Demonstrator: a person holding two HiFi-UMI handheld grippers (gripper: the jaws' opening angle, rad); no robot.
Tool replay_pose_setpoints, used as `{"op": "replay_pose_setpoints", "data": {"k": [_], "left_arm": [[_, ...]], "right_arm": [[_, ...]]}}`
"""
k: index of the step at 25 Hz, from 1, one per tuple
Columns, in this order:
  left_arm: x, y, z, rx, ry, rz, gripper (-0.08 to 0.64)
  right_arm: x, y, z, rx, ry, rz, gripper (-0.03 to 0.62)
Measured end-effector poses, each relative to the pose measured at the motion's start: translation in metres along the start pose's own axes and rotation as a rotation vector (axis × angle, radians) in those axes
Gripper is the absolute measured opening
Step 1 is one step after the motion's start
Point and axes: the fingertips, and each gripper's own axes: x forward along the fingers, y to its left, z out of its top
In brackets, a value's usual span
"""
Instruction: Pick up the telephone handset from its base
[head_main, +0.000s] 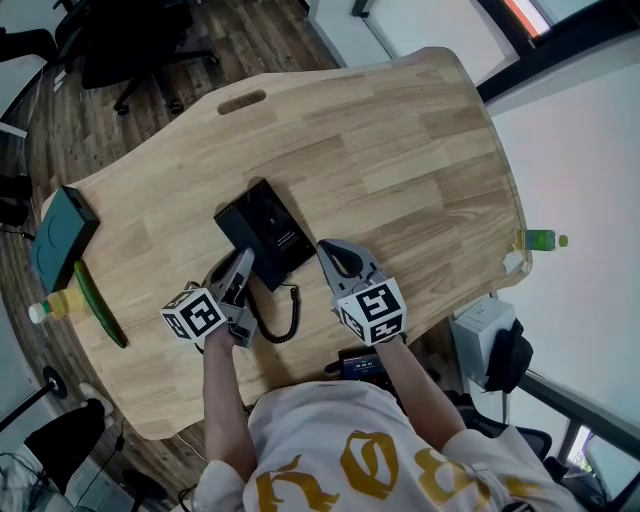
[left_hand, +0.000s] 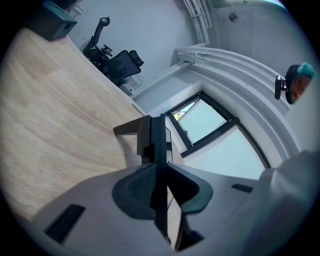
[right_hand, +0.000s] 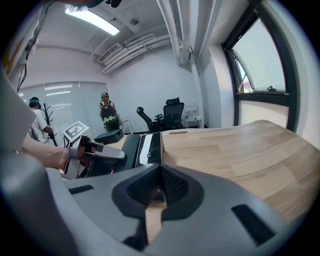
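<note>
Coiled cord (head_main: 285, 322) loops on table (head_main: 400, 150), nearest person, between grippers. Left gripper (head_main: 240, 268) pinching black handset (left_hand: 158, 140) edgewise, at left side of base (head_main: 265, 230). Right gripper (head_main: 335, 252) pressed together, empty, just beside base's right edge. Teal box (head_main: 62, 235) at table's left edge.

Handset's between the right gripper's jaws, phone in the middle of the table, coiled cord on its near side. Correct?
Wrong gripper. The handset sits in the jaws of the left gripper, pads closed on it, as the left gripper view shows. The right gripper is shut on nothing beside the phone. The rest holds: phone in the middle of the table, coiled cord on its near side.
</note>
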Motion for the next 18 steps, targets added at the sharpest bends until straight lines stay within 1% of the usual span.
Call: {"op": "replay_pose_setpoints", "data": {"k": [9,15,18], "left_arm": [[0.001,-0.003,0.000,-0.018,-0.011,-0.013,0.072],[-0.001,-0.015,0.005,-0.067,-0.052,-0.068,0.072],[-0.002,-0.022,0.005,-0.062,-0.056,-0.084,0.072]], "right_arm": [[-0.003,0.000,0.003,-0.002,-0.010,-0.001,0.005],[-0.008,0.001,0.008,-0.001,-0.027,-0.006,0.005],[-0.011,0.001,0.009,-0.003,-0.031,-0.011,0.005]]}}
